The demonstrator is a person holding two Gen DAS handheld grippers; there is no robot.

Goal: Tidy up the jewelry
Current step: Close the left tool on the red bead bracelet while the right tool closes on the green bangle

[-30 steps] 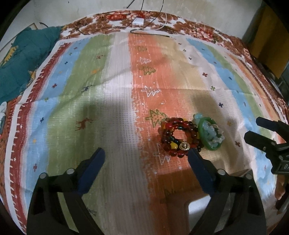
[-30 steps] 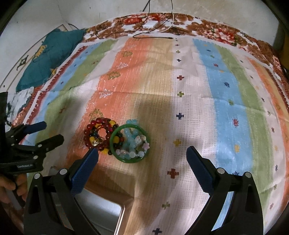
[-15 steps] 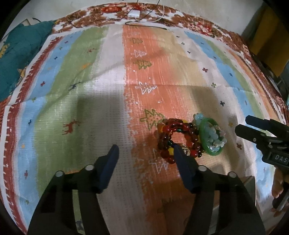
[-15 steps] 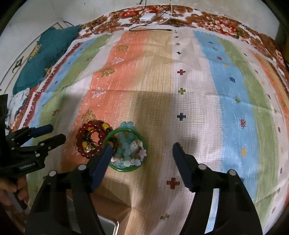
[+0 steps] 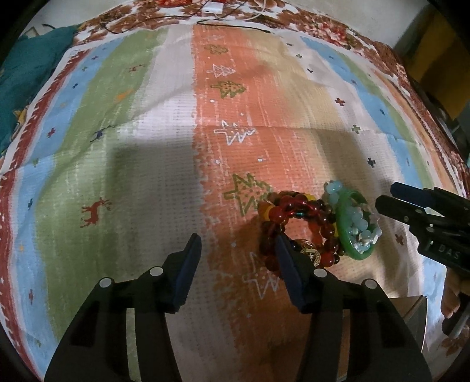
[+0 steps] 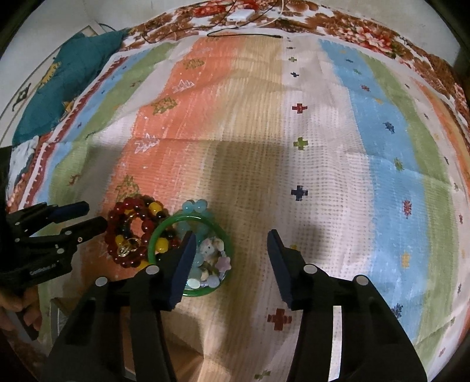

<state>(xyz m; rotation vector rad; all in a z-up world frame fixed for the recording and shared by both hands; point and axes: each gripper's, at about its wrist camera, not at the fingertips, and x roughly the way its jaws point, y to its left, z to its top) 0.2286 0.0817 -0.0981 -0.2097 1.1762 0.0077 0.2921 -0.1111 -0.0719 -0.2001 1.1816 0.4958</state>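
— Left wrist view first: what have your tongs got?

— Nothing. My left tongs (image 5: 238,249) stand well open over the striped blanket (image 5: 164,176), and the right-hand finger (image 5: 289,273) overlaps the near edge of the red bead bracelet (image 5: 296,211), though I cannot tell whether it touches. The other finger is over bare cloth.

— Where is the jewelry?

— All in one cluster on the orange stripe. The red bead bracelet lies flat, with yellow beads and a gold charm (image 5: 310,249) on its near side. Touching it on the right is the green bangle (image 5: 345,235), and pale blue and white beads (image 5: 358,226) are heaped inside the bangle.

— And your right tongs?

— Open about as wide, holding nothing. In the right wrist view the right tongs (image 6: 232,252) sit just right of the cluster; one finger (image 6: 183,264) covers part of the green bangle (image 6: 160,235), the other is over plain cloth.

— Anything beyond the bracelet?

— A white charger (image 6: 239,14) with cables at the blanket's far edge, and a teal cloth (image 6: 70,73) far left.
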